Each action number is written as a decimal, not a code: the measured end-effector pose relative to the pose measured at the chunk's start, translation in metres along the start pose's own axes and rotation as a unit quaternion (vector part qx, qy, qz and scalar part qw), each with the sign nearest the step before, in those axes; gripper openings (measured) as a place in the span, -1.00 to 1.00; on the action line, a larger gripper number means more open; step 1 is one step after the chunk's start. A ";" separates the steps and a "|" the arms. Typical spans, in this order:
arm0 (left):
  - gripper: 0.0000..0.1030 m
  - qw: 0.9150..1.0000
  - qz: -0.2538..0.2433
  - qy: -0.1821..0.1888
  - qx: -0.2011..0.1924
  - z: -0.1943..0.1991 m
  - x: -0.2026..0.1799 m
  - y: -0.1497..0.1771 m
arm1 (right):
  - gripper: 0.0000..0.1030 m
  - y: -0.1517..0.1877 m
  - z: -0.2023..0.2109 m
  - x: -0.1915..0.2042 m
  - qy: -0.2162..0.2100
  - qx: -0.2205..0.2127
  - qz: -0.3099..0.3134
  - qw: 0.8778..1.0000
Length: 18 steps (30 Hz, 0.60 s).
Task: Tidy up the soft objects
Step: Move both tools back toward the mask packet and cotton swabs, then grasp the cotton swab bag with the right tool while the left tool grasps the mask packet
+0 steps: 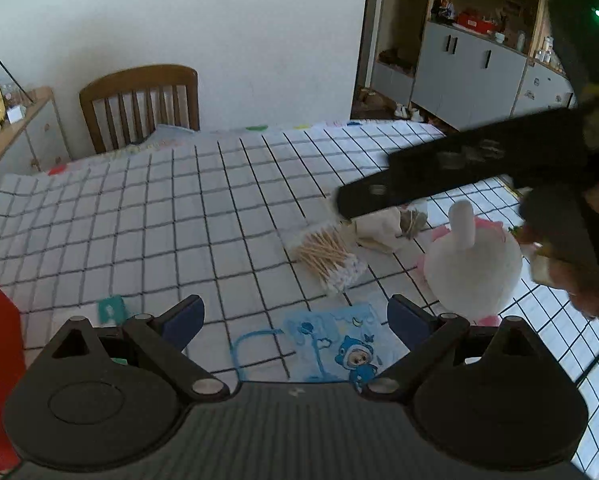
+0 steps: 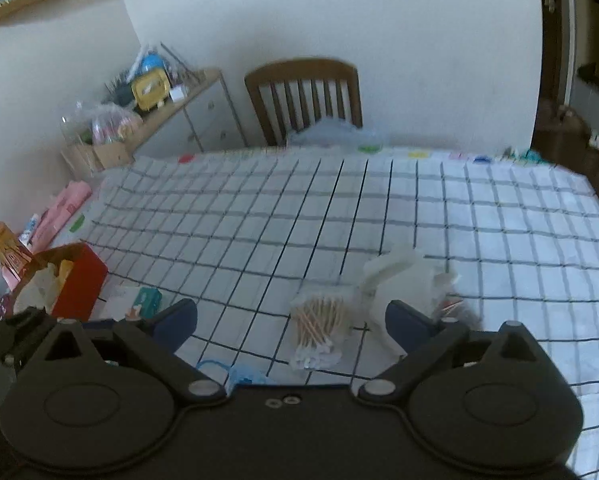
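My left gripper (image 1: 295,320) is open wide above a blue cartoon-print cloth (image 1: 331,344) that lies flat on the checked tablecloth (image 1: 159,216); its pads touch nothing. Beyond it lie a pack of cotton swabs (image 1: 331,256), a beige cloth pouch (image 1: 387,228) and a white and pink plush toy (image 1: 471,264). A black finger (image 1: 379,194) of the right gripper reaches in from the right above the pouch. In the right wrist view, my right gripper (image 2: 295,320) is open over the cotton swabs (image 2: 319,328), with the blurred white plush toy (image 2: 403,280) by its right finger.
A red box (image 2: 75,280) with tissue in it stands at the table's left, a small green pack (image 2: 147,300) beside it. A wooden chair (image 2: 303,96) stands at the far edge. A cluttered sideboard (image 2: 171,112) lines the left wall; grey cabinets (image 1: 467,68) are beyond on the right.
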<state>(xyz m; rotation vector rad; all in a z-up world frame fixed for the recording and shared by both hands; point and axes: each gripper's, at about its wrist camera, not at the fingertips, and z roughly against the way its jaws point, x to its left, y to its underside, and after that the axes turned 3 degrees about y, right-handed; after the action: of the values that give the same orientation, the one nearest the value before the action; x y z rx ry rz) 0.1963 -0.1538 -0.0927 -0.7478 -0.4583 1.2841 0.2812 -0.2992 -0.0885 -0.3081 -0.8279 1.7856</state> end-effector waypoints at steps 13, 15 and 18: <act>0.92 1.000 0.000 0.002 0.031 -0.044 -0.015 0.026 | 0.70 -0.011 -0.062 -0.003 0.005 0.092 -0.034 0.995; 0.92 0.999 -0.001 0.003 0.037 -0.050 -0.018 0.031 | 0.70 -0.009 -0.068 -0.005 0.005 0.103 -0.038 0.994; 0.92 0.999 -0.004 0.004 0.046 -0.058 -0.021 0.037 | 0.67 -0.007 -0.075 -0.004 0.012 0.114 -0.033 0.993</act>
<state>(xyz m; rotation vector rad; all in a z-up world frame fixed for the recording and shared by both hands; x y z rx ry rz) 0.2057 -0.1848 -0.1572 -0.6735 -0.3921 1.2851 0.3309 -0.2730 -0.1395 -0.1501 -0.6023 1.7910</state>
